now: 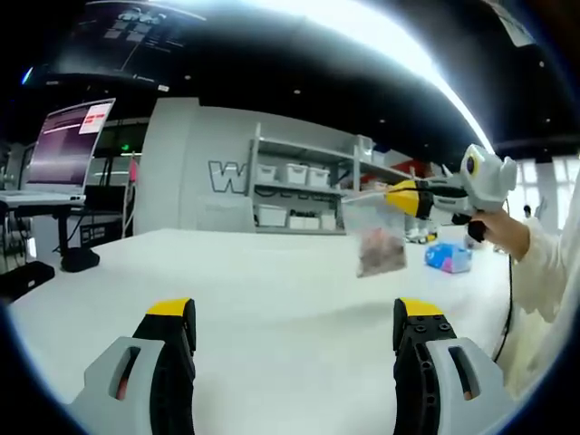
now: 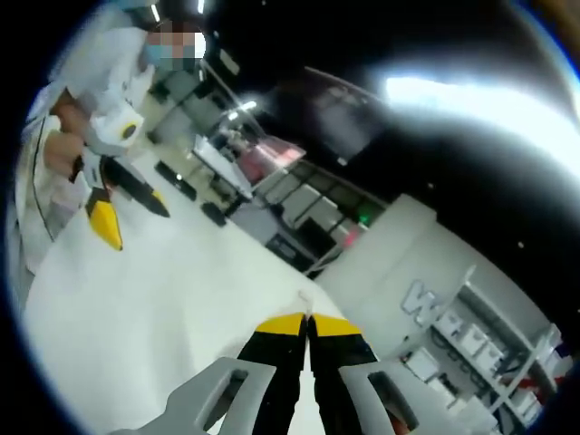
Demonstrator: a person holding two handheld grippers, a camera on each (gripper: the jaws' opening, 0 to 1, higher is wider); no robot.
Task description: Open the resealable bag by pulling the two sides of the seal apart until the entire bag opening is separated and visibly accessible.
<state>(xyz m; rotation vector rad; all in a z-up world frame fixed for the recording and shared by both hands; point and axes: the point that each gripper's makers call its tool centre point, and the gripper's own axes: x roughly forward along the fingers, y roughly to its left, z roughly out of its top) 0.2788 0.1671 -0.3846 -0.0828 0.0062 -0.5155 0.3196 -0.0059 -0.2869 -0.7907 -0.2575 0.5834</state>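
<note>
A clear resealable bag (image 1: 380,240) with brownish contents hangs above the white table (image 1: 272,281). It dangles from the tips of my right gripper (image 1: 388,192), which reaches in from the right in a person's hand. In the right gripper view that gripper (image 2: 308,319) has its yellow-tipped jaws pressed together, and a thin sliver of the bag's top edge (image 2: 304,299) pokes out past them. My left gripper (image 1: 294,313) stands wide open low over the table, well short of the bag, with nothing between its fingers. The left gripper (image 2: 131,216) also appears open at the upper left.
A blue packet (image 1: 449,258) lies on the table behind the bag. A monitor (image 1: 68,140) on a desk stands at the far left. Shelves with white bins (image 1: 299,177) line the back wall. A white sleeve (image 1: 544,263) is at the right edge.
</note>
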